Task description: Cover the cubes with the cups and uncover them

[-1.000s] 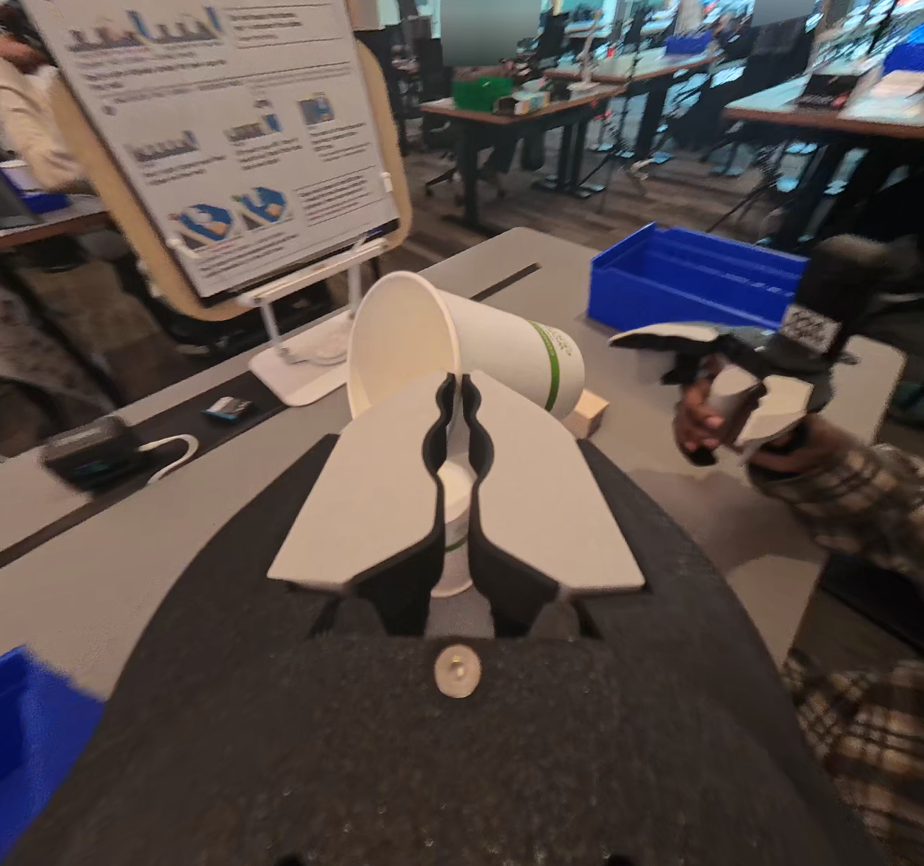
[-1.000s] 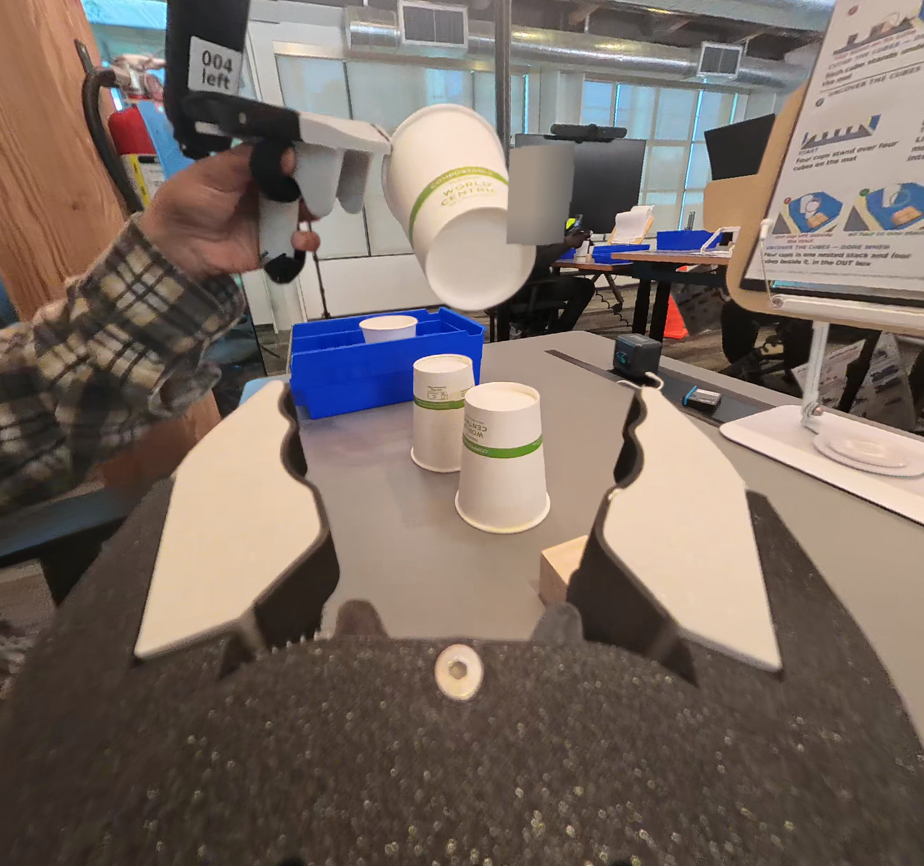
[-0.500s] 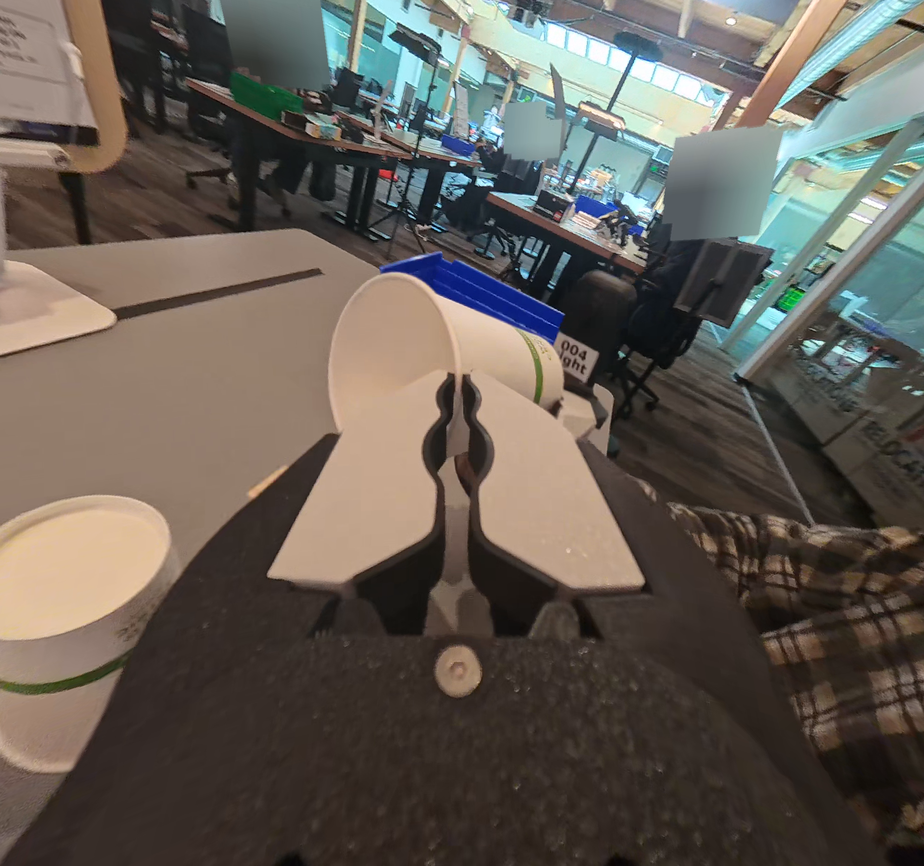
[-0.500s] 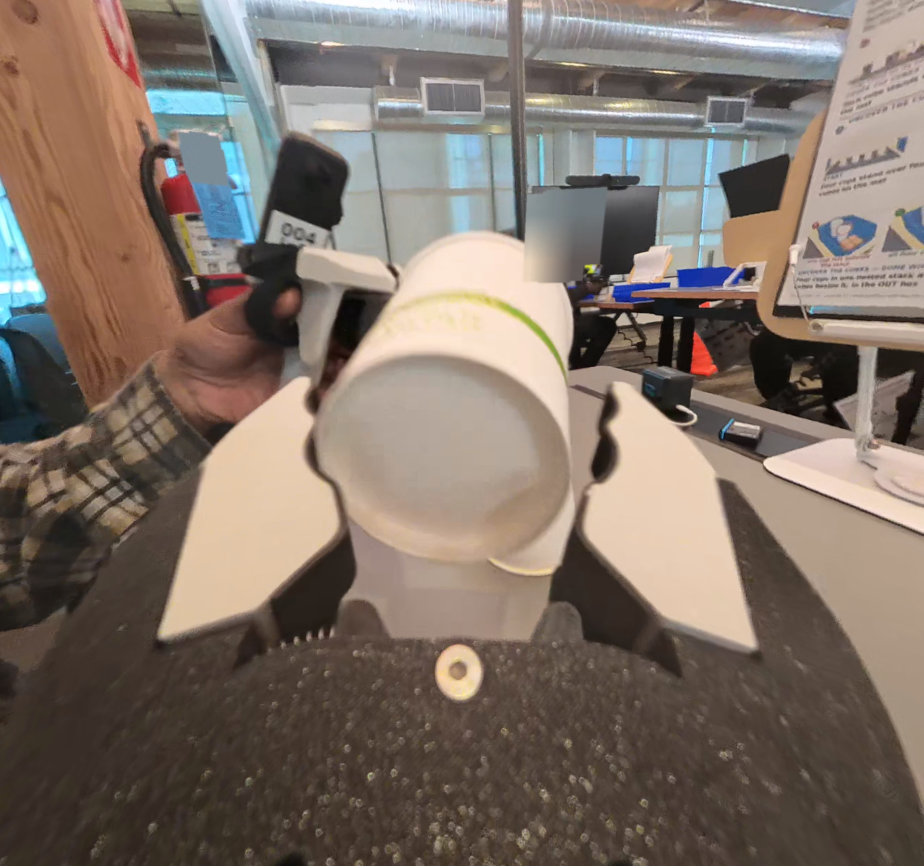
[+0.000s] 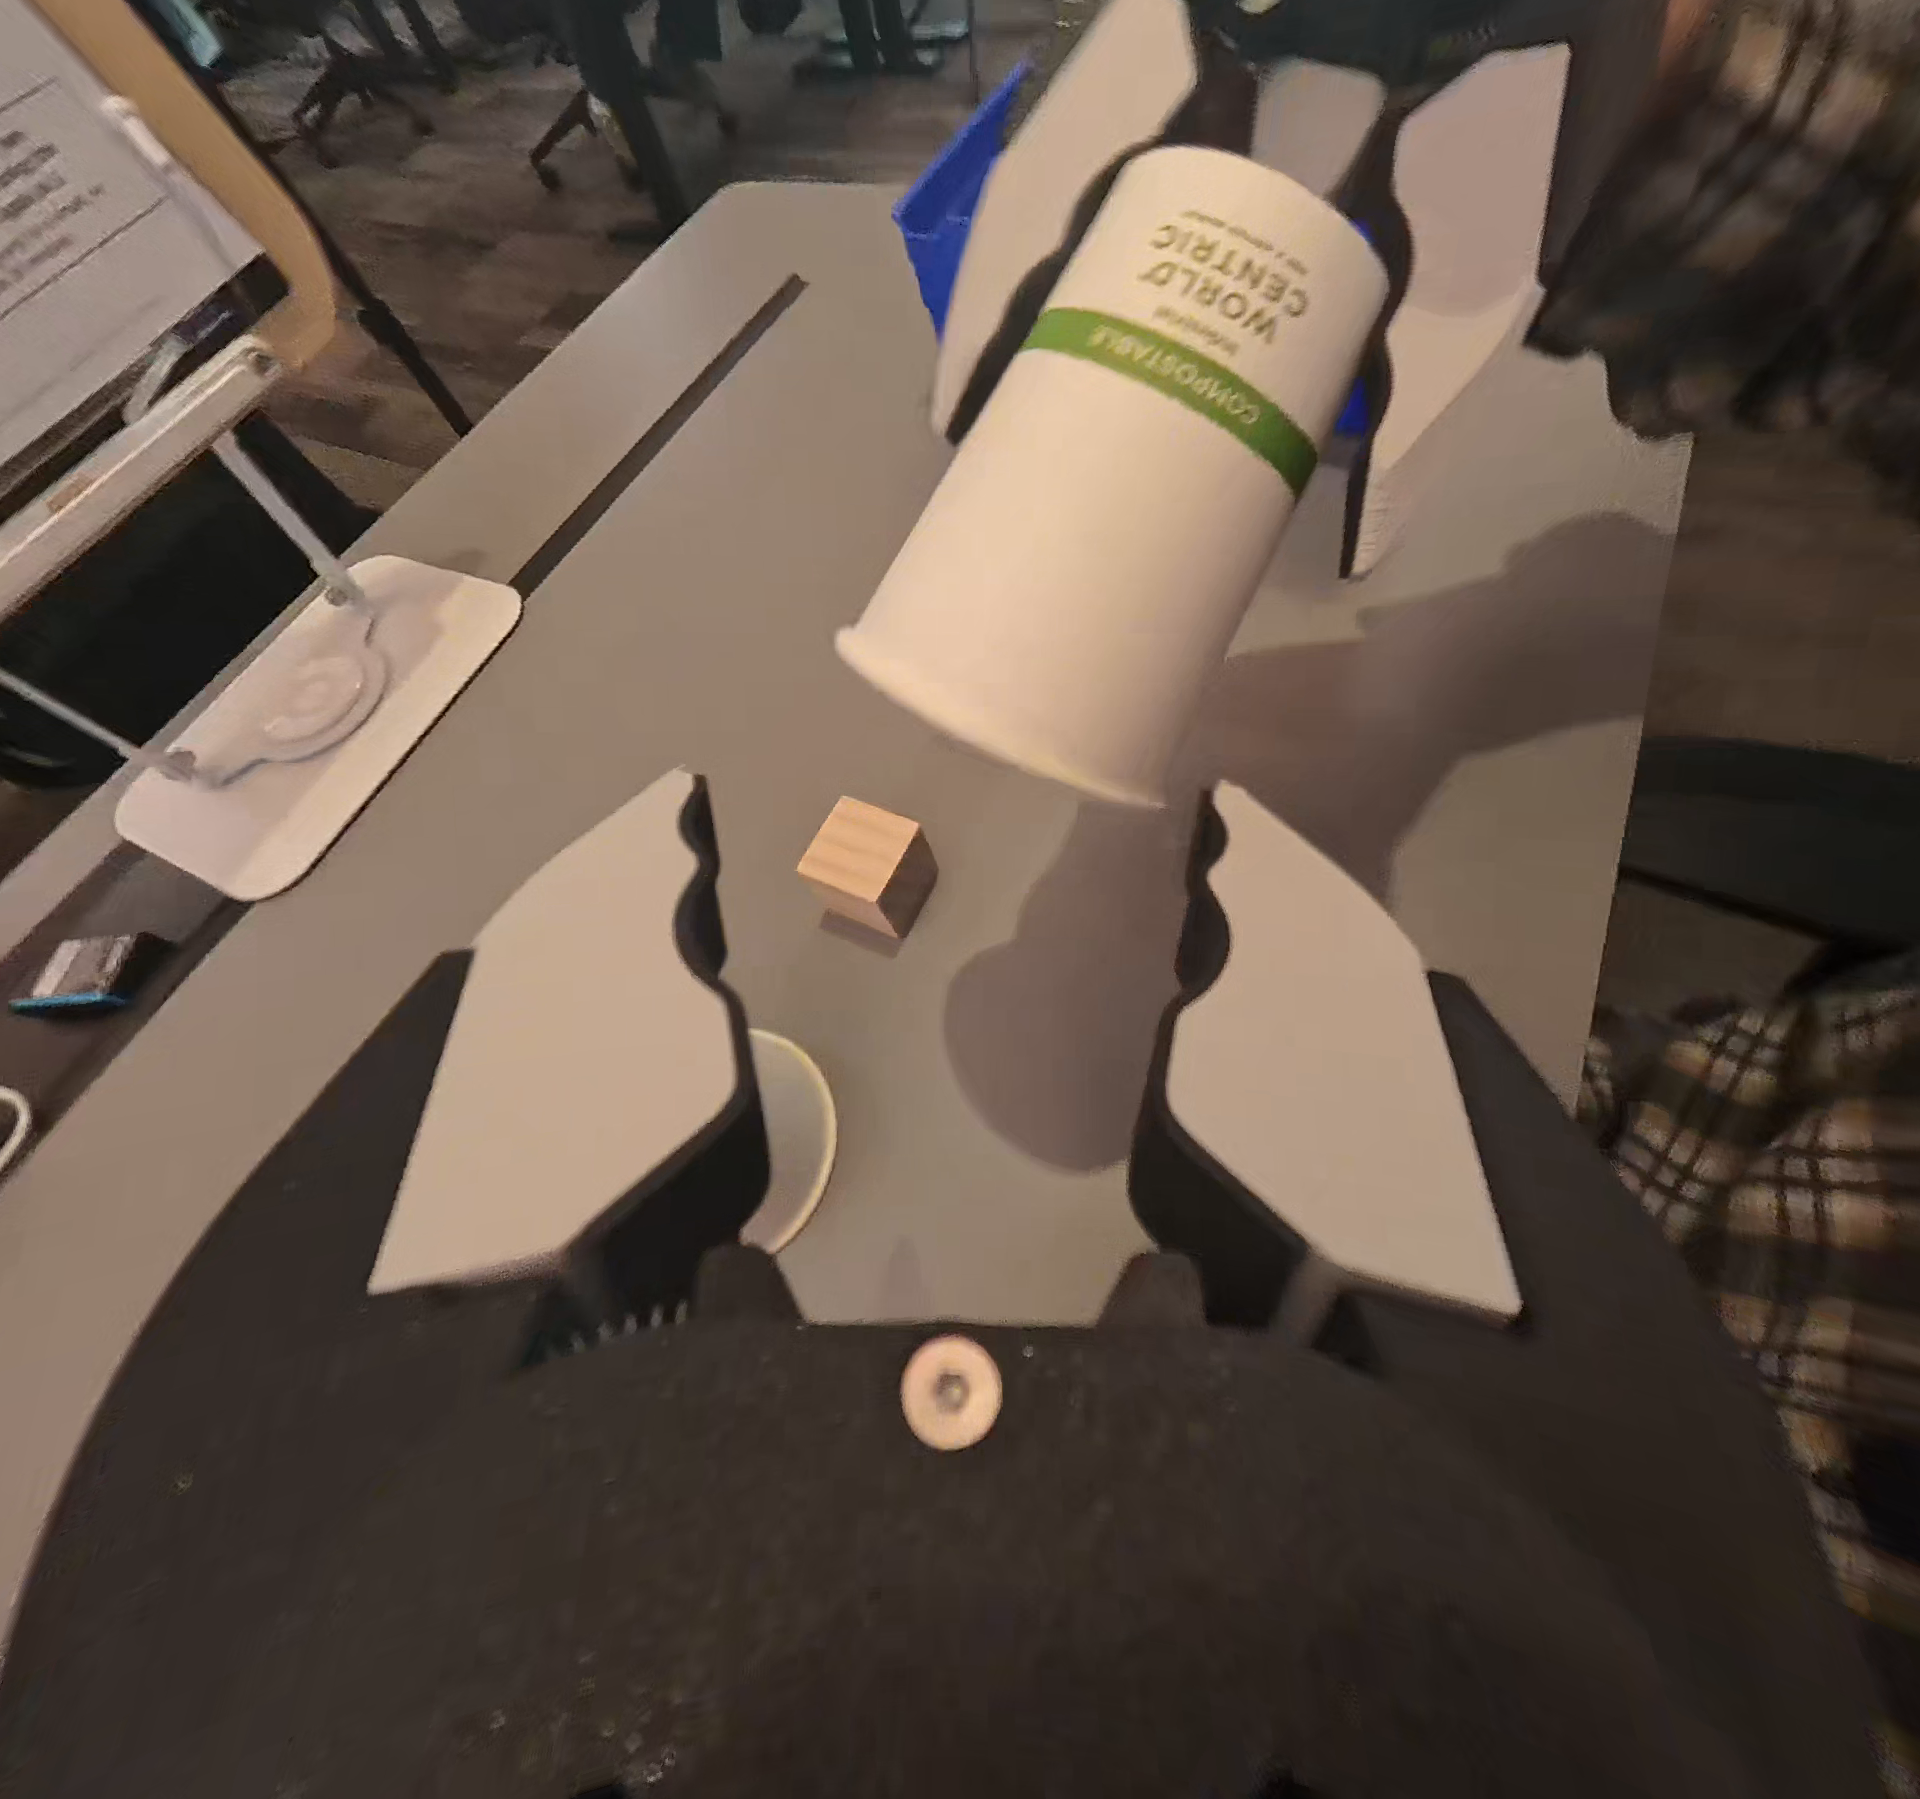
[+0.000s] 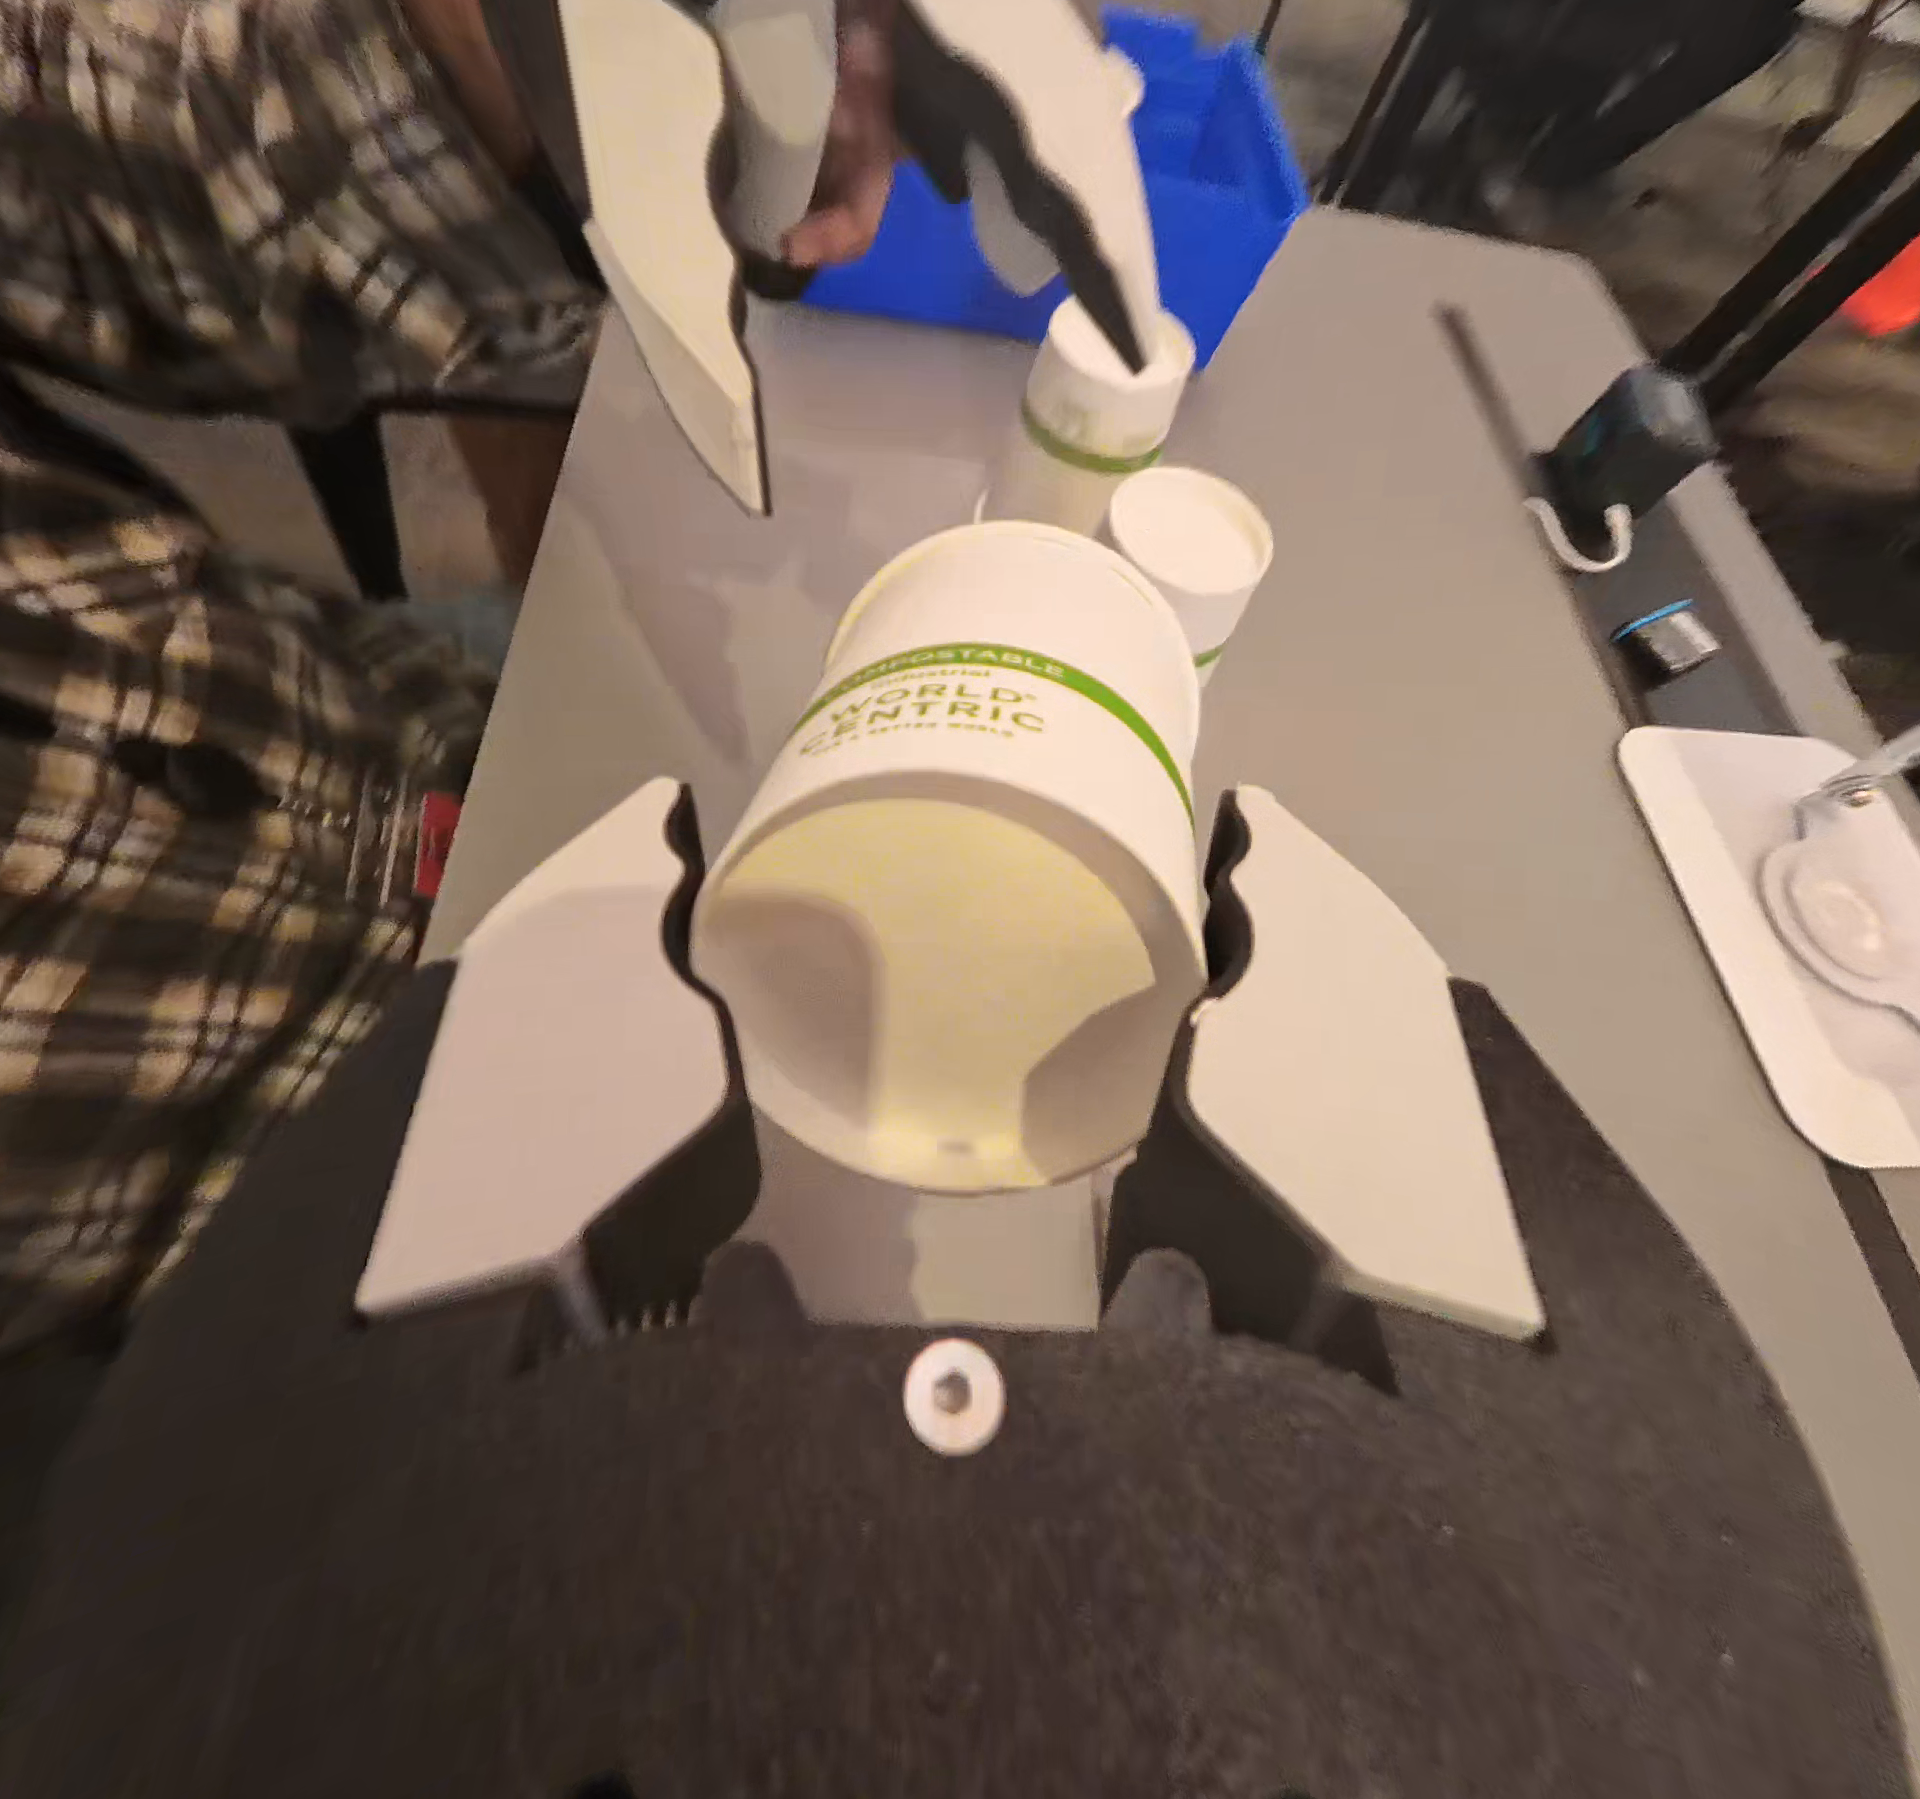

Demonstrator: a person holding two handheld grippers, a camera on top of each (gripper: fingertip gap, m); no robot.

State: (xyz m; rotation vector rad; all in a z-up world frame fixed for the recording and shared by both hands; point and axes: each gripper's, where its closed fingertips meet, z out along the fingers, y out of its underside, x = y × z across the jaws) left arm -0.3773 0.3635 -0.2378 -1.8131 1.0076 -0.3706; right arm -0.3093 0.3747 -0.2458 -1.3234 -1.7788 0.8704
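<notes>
The right gripper (image 6: 948,928) clamps a white green-banded paper cup (image 6: 987,845), tilted mouth-down above the small wooden cube (image 5: 869,866), which lies uncovered between the left gripper's (image 5: 948,902) spread fingers.

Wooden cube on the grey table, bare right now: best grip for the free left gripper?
Take the small wooden cube from straight above, the left gripper closing its jaws on two opposite vertical faces. It sits flat on the grey table, turned slightly, so rotate to square up. Its sides are clear.
</notes>
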